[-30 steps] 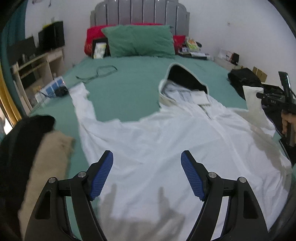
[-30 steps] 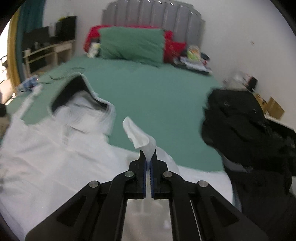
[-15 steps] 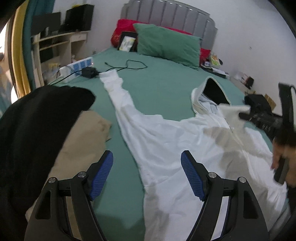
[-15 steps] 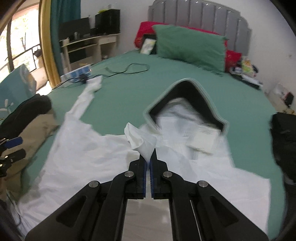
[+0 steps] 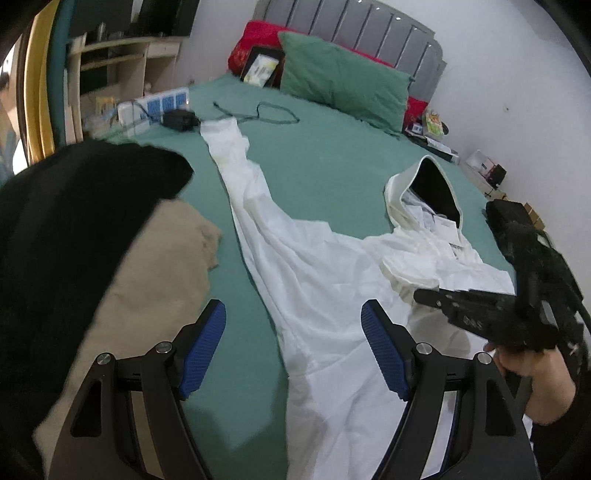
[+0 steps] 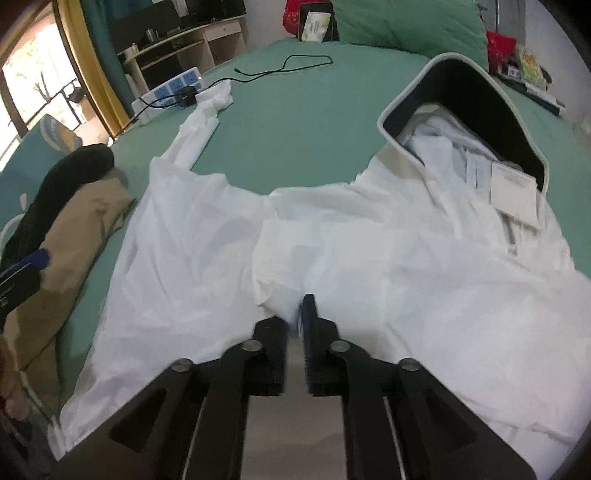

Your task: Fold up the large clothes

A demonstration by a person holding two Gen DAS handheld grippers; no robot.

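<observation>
White hoodie (image 6: 369,258) is laid out flat on the green bed (image 5: 325,162), front up, thin crinkly fabric with lots of soft creases. The hood (image 6: 465,110) has a dark lining and a pale piped edge, and it sits open in a pointed arch shape with a white paper tag just below it. One sleeve (image 5: 236,166) runs long and straight out toward the power strip (image 6: 173,88) and the black cable (image 6: 284,66) looped on the sheet. The other sleeve is folded in over the chest, making a bunched, thicker ridge of cloth.

Right gripper (image 6: 295,325) is low over the chest right at that folded sleeve end. Its blue ribbed pads are just slightly apart with a narrow gap, and a bit of white cloth sits at the tips, but it's blurry there so I can't tell if it's actually pinched.

Left gripper (image 5: 293,343) has its fingers spread wide, nothing between them, hanging over the hoodie's side edge where white meets green sheet.

Off to the left edge of the bed there's a pile: a tan garment (image 5: 155,280) with a black garment (image 5: 74,206) on top, both soft and lumpy. Green pillow (image 5: 343,81) and a red one behind it sit against the ribbed grey headboard (image 5: 351,26).
</observation>
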